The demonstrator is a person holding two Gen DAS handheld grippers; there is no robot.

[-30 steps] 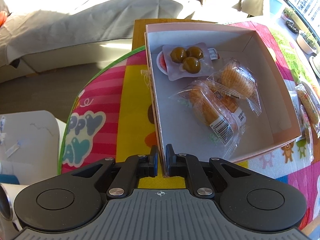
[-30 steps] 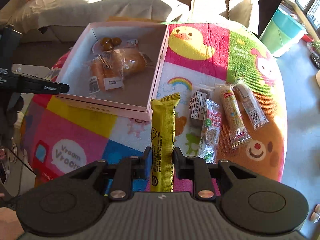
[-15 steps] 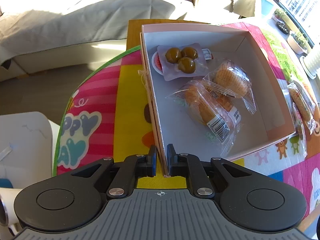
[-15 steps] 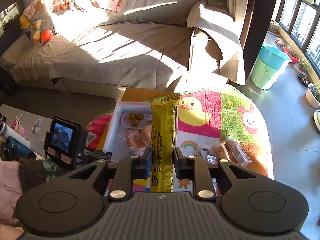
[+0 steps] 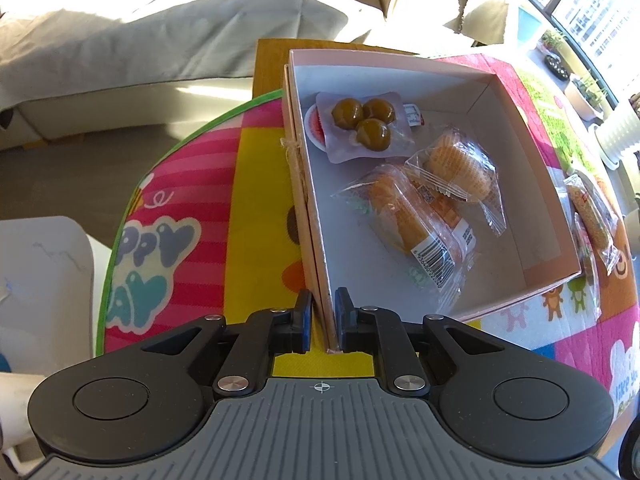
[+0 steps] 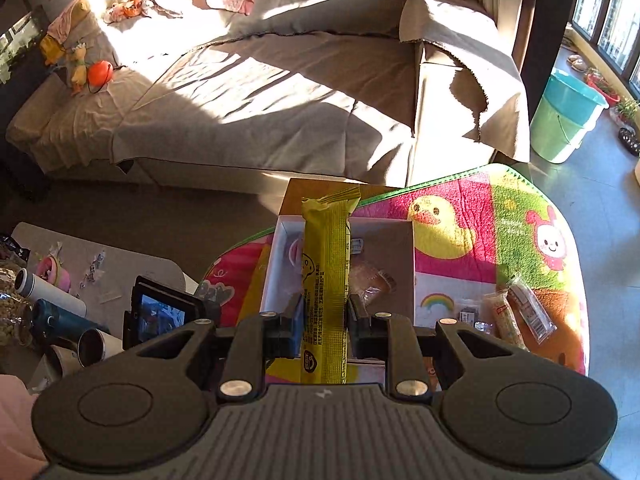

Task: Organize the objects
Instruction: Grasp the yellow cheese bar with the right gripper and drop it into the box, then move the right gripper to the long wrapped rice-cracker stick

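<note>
Yellow snack bar (image 6: 325,288) riding in right gripper (image 6: 323,314) jaws toward box (image 5: 532,276); left gripper (image 5: 321,312) pinching box wall; three packs boxed, several snacks (image 6: 520,312) waiting near worktop's right edge.

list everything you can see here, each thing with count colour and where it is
box: 1, pale pink with white inside, open, on the mat
green ball snack pack: 1, olive balls in clear wrap, far left corner of the box
wrapped cakes: 2, orange in clear wrap, middle of the box
yellow snack bar: 1, yellow, held up by the right gripper
loose snack packets: several, clear and mixed colours, on the mat right of the box
mat: 1, bright cartoon patches, under the box
sofa: 1, beige cover, behind the table
bucket: 1, green and teal, on the floor
left hand-held gripper: 1, black, shut on the box's near wall
right hand-held gripper: 1, black, shut on the yellow bar
</note>
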